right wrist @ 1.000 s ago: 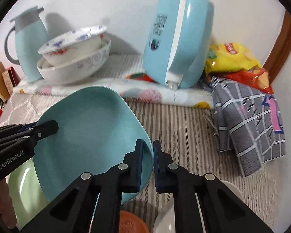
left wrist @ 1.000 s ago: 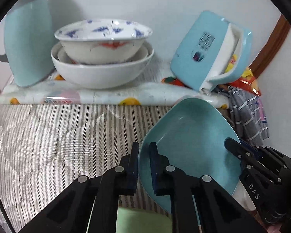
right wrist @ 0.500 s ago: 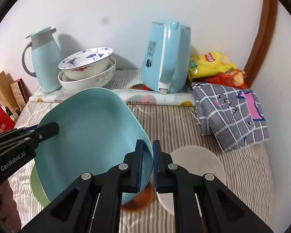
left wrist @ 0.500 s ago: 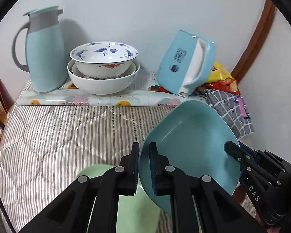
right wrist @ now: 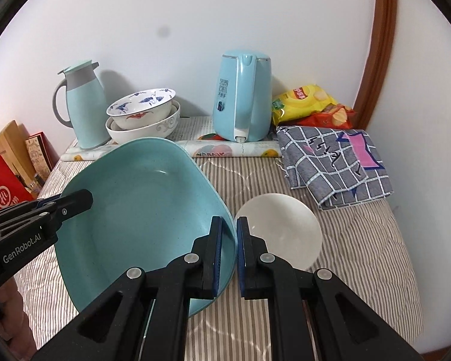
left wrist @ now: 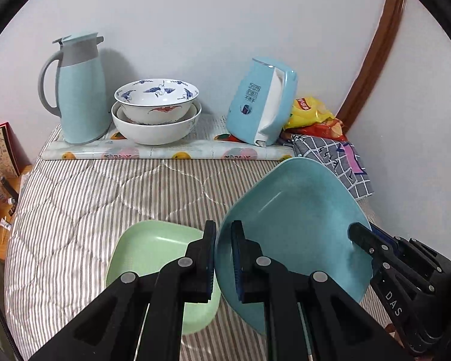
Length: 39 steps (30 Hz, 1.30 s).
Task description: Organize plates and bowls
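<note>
Teal plate (left wrist: pixel 297 225) — between both tongs

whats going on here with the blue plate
A person is holding a teal plate in the air with both grippers: the left gripper is clamped on one edge and the right gripper on the opposite edge. Below it, on the striped cloth, lie a green plate and a white bowl. Two more bowls sit nested by the wall.

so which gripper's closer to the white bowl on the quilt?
Right. The right gripper grips the teal plate on the rim next to the white bowl; the left gripper grips the plate's opposite rim, farther off.
</note>
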Motion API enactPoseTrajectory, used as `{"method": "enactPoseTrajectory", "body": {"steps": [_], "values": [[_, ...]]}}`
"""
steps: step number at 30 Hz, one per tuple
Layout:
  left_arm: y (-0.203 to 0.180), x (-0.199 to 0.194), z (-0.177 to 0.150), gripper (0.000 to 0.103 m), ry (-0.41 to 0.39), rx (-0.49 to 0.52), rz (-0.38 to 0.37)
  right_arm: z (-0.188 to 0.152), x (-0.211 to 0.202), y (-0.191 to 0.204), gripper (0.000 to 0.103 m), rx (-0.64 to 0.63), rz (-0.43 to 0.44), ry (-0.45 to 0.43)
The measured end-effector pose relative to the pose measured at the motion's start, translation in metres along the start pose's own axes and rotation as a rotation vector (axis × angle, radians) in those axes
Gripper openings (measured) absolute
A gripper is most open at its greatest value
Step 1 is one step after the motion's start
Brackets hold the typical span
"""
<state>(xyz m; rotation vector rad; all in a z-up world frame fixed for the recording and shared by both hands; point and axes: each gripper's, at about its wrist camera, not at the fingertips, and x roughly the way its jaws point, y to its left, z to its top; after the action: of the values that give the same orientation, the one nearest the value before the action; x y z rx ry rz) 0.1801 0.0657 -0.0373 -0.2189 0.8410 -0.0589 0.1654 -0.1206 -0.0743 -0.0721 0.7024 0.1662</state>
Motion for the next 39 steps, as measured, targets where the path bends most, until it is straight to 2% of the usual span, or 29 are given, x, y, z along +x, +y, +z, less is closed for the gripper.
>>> {"method": "enactPoseTrajectory", "body": {"steps": [19, 39], "values": [[0.013, -0.029, -0.028, 0.011, -0.014, -0.011, -0.003, -0.026, -0.033, 0.016, 0.009, 0.013, 0.001, -0.023], [0.056, -0.031, -0.050, 0.011, 0.022, -0.055, 0.064, -0.043, -0.016, 0.053, 0.009, 0.005, 0.079, 0.000]]}}
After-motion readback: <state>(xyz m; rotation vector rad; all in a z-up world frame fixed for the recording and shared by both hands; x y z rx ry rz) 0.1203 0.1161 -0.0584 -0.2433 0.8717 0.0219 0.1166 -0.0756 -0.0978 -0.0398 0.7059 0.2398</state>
